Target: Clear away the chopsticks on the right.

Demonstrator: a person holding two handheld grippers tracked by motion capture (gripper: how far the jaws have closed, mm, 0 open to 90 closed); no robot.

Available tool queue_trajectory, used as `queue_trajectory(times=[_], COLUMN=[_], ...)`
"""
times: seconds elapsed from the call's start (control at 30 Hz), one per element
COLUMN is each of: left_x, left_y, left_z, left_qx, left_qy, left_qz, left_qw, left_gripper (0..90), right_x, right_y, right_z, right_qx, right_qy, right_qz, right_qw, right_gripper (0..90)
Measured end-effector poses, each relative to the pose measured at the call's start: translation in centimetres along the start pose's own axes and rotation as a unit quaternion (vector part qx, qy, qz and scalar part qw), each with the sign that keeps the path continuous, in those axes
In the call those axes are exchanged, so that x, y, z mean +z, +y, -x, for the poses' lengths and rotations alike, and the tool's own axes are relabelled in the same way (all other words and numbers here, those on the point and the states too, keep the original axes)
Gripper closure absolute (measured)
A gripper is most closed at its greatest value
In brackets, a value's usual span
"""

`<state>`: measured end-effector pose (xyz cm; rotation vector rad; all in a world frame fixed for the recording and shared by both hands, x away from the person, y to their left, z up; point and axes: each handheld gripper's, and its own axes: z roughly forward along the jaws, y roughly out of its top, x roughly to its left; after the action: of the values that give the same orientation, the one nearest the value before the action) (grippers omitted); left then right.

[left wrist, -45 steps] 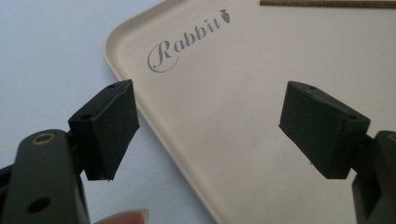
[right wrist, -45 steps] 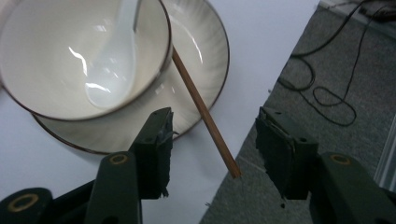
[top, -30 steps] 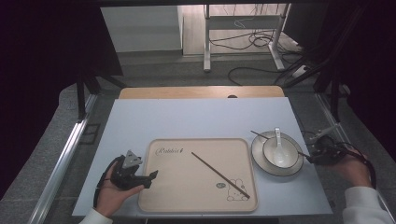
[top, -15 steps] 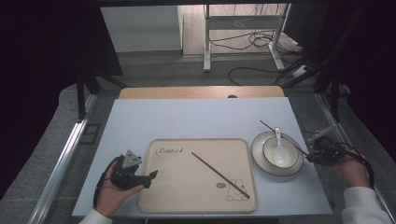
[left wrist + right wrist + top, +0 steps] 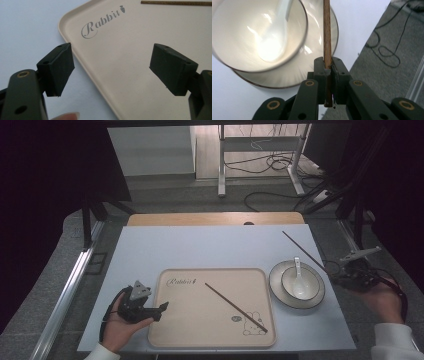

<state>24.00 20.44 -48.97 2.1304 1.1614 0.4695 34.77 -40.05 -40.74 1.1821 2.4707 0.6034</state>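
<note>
**Setting: laboratory-type recording bay, not a domestic room**

A pale blue table (image 5: 215,245) stands on grey carpet (image 5: 60,265), enclosed left and right by black curtains (image 5: 45,195). Beyond the table's far edge, loose cables (image 5: 272,162) trail across the floor around a metal stand (image 5: 222,170). An aluminium rail (image 5: 67,295) runs along the table's left side.

Left gripper (image 5: 161,309) in left hand (image 5: 118,325), palm up, jaws wide apart, nothing between them. Right gripper (image 5: 334,274) in right hand (image 5: 382,296), jaws clamped on chopstick (image 5: 303,251) between the pads.
</note>
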Motion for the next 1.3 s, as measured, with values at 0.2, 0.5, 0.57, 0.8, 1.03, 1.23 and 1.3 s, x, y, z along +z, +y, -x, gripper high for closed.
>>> queue_trajectory(times=[0.2,0.5,0.57,0.8,1.03,1.23,1.3], left_x=[0.0,0.0,-0.1,-0.1,-0.1,-0.1,-0.1], left_y=[0.0,0.0,0.0,0.0,0.0,0.0,0.0], left_z=[0.0,0.0,0.0,0.0,0.0,0.0,0.0], left_qx=[0.001,0.001,0.000,-0.001,0.000,0.001,0.001], left_qy=[0.000,0.000,0.000,0.000,-0.001,-0.001,-0.001], left_qz=[0.000,0.000,0.001,0.003,0.003,0.003,0.003], left_qw=[1.0000,1.0000,1.0000,1.0000,1.0000,1.0000,1.0000], left_gripper=[19.8,19.8,19.8,19.8,19.8,19.8,19.8], right_x=[-2.1,-2.5,-2.1,-1.0,1.3,3.2,3.8], right_y=[1.4,4.1,4.6,5.3,5.2,5.1,5.0], right_z=[-1.9,-7.1,-8.4,-11.6,-15.0,-17.5,-18.4], right_qx=[-0.003,-0.047,-0.053,-0.066,-0.081,-0.096,-0.100], right_qy=[0.009,0.052,0.062,0.084,0.111,0.130,0.136], right_qz=[0.038,0.048,0.041,0.024,-0.010,-0.034,-0.046], right_qw=[0.9992,0.9963,0.9959,0.9939,0.9905,0.9863,0.9846], right_gripper=[83.4,83.3,83.3,83.3,83.2,83.2,83.2])
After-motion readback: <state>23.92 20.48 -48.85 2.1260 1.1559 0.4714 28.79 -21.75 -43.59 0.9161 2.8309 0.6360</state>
